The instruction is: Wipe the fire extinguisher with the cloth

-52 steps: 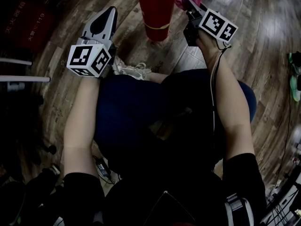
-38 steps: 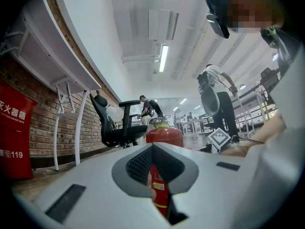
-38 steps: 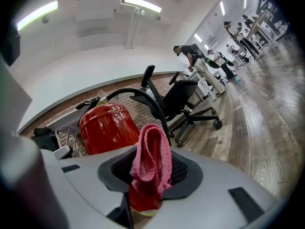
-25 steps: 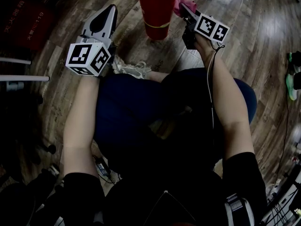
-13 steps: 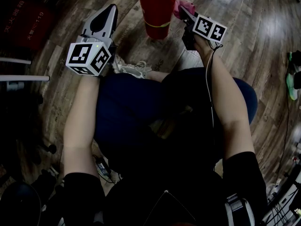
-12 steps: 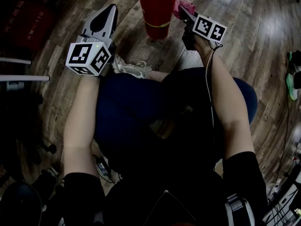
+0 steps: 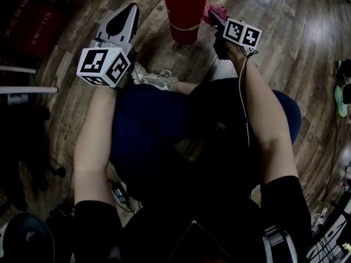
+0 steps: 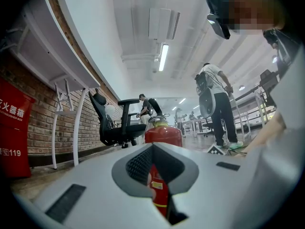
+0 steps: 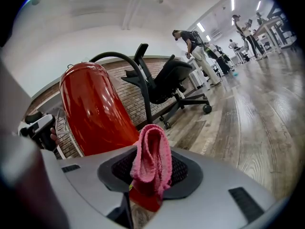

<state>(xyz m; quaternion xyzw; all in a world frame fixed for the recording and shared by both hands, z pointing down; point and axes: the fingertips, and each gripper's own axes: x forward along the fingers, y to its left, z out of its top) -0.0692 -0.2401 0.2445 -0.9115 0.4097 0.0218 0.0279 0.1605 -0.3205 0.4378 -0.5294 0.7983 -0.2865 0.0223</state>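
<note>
The red fire extinguisher (image 7: 184,10) stands upright on the wooden floor ahead of my knees, its top cut off by the frame. My right gripper (image 7: 211,13) is shut on a folded pink cloth (image 7: 215,9), which is held against the extinguisher's right side. In the right gripper view the cloth (image 9: 151,159) sticks up from between the jaws of the right gripper (image 9: 148,180), with the red body (image 9: 95,109) close behind at the left. My left gripper (image 7: 130,11) is shut and holds nothing, left of the extinguisher. The extinguisher (image 8: 163,132) shows beyond the left gripper (image 8: 153,168).
My knees in dark trousers and a pale shoe (image 7: 153,80) lie just behind the extinguisher. A red cabinet (image 7: 24,21) stands at the far left by white table legs (image 8: 64,123). A black office chair (image 9: 171,80) and several standing people (image 8: 214,104) are farther off.
My right gripper with the cloth has slid a little leftward and toward me along the extinguisher's right side. The left gripper has hardly moved.
</note>
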